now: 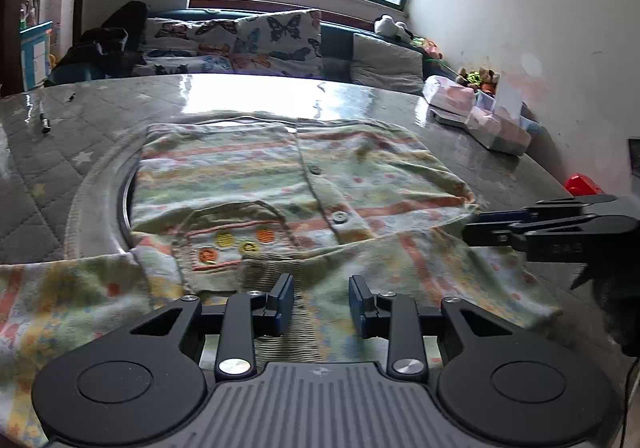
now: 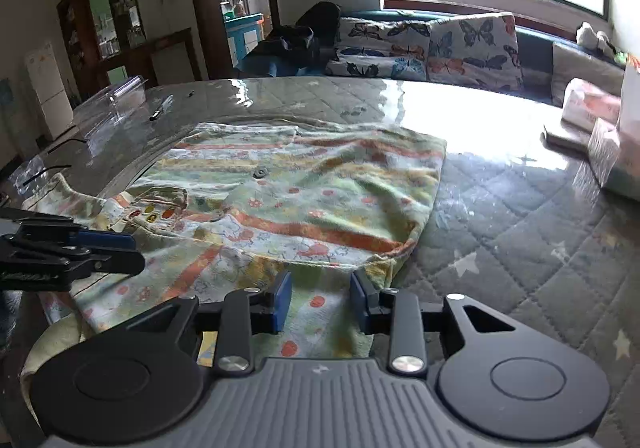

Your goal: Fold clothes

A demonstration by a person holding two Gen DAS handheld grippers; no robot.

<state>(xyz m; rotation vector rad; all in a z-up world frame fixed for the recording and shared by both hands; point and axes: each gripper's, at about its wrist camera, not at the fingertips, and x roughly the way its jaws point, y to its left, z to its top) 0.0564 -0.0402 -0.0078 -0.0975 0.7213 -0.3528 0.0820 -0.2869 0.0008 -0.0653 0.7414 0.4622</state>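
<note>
A child's pale green shirt with orange stripes, buttons and a dotted pocket lies spread on the table, its lower part folded up. It also shows in the right wrist view. My left gripper is open, just above the shirt's near hem, holding nothing. My right gripper is open over the shirt's near right corner, empty. The right gripper also shows in the left wrist view at the far right, and the left gripper in the right wrist view at the left.
The table has a grey quilted star cover under glossy plastic. A pen lies at the far left. Tissue packs and boxes stand at the right by the wall. A clear plastic box sits far left. A butterfly-print sofa is behind.
</note>
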